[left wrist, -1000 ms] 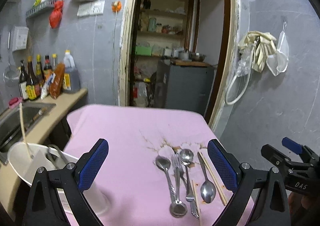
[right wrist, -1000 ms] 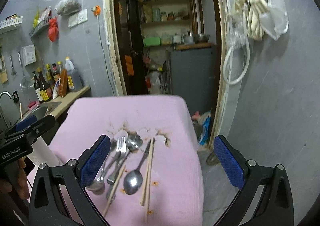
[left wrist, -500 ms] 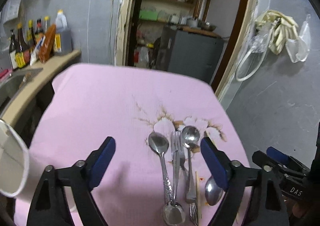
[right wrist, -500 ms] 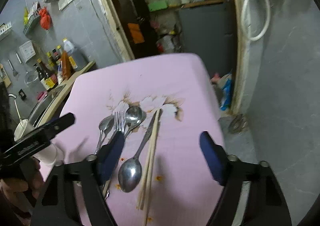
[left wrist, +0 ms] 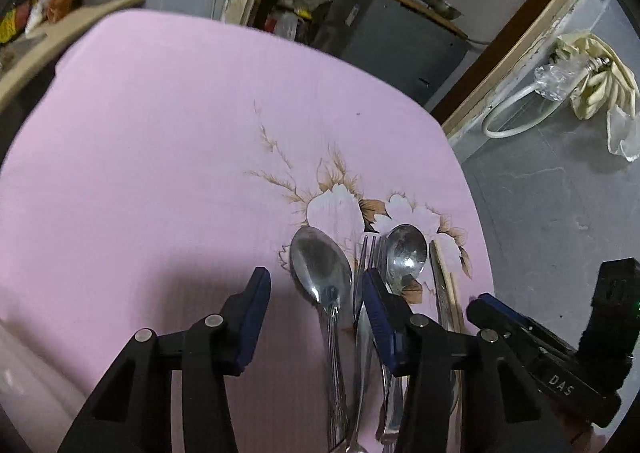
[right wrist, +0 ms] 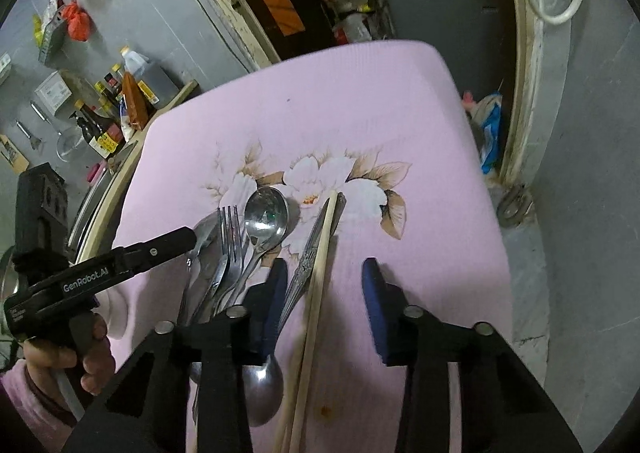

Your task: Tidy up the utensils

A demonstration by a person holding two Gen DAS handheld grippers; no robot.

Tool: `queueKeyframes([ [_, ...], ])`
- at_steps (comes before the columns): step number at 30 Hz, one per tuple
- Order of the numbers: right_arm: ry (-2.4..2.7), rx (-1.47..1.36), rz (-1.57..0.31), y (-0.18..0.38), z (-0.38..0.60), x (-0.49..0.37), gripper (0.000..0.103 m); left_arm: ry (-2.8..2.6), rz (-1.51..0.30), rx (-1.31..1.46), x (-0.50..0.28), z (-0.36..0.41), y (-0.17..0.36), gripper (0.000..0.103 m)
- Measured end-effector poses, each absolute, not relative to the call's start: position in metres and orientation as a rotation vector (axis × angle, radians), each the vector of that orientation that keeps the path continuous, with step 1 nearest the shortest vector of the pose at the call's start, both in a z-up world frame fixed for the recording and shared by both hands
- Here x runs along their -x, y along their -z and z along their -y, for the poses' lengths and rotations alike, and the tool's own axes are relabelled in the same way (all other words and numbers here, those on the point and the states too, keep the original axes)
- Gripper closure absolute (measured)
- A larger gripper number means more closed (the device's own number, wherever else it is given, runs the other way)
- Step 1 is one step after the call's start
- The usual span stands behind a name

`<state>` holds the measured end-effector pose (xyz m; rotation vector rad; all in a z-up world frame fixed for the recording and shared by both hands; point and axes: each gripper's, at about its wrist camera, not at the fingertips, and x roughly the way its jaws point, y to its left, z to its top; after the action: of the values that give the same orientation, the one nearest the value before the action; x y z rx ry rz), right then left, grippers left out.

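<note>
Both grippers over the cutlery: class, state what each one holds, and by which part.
Nothing is held. The left gripper and right gripper are open above the spoons and chopsticks.

Black tools with blue pads

Left tool (left wrist: pixel 316 317) and right tool (right wrist: pixel 324 309): silver screws, white "GenRobot.AI" and "DAS" lettering; bare hand (right wrist: pixel 86 357), pink sleeve (right wrist: pixel 24 401).

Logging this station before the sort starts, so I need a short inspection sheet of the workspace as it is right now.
Surface: pink floral cloth, small orange stain near the front.
Job's things: spoons, fork and chopsticks lying bunched together.
Clutter: nothing seen on the cloth.
Grippers: left gripper open over a spoon handle; right gripper open over the chopsticks; neither holds anything.
Cables: white hose looped on the wall.
Surroundings: sauce bottles on a counter, open doorway behind.
</note>
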<state>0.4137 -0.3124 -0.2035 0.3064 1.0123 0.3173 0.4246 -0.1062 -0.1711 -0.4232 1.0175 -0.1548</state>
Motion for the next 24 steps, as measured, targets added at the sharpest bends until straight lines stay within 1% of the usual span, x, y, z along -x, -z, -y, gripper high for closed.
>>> queueKeyframes([
  [2,-0.328,-0.318,-1.038,0.21,0.31,-0.419,0.08,0.165,-1.047,0.454,-0.431,0.105,0.177,0.061],
  [4,-0.335,-0.33,-1.05,0.212,0.308,-0.423,0.082,0.169,-1.05,0.467,-0.437,0.104,0.18,0.067],
  [6,-0.348,-0.344,-1.061,0.215,0.306,-0.427,0.082,0.184,-1.067,0.477,-0.442,0.105,0.182,0.071],
  [9,-0.362,-0.36,-1.082,0.219,0.308,-0.433,0.086,0.206,-1.092,0.493,-0.449,0.104,0.183,0.073],
  [14,-0.377,-0.427,-1.113,0.224,0.315,-0.438,0.096,0.228,-1.145,0.523,-0.458,0.103,0.185,0.079],
  [20,-0.389,-0.434,-1.119,0.224,0.314,-0.434,0.097,0.248,-1.2,0.58,-0.465,0.103,0.188,0.084],
  [23,-0.391,-0.441,-1.111,0.219,0.318,-0.43,0.098,0.259,-1.203,0.572,-0.464,0.106,0.185,0.091],
  [24,-0.39,-0.441,-1.109,0.217,0.319,-0.429,0.098,0.266,-1.197,0.57,-0.462,0.106,0.183,0.095],
])
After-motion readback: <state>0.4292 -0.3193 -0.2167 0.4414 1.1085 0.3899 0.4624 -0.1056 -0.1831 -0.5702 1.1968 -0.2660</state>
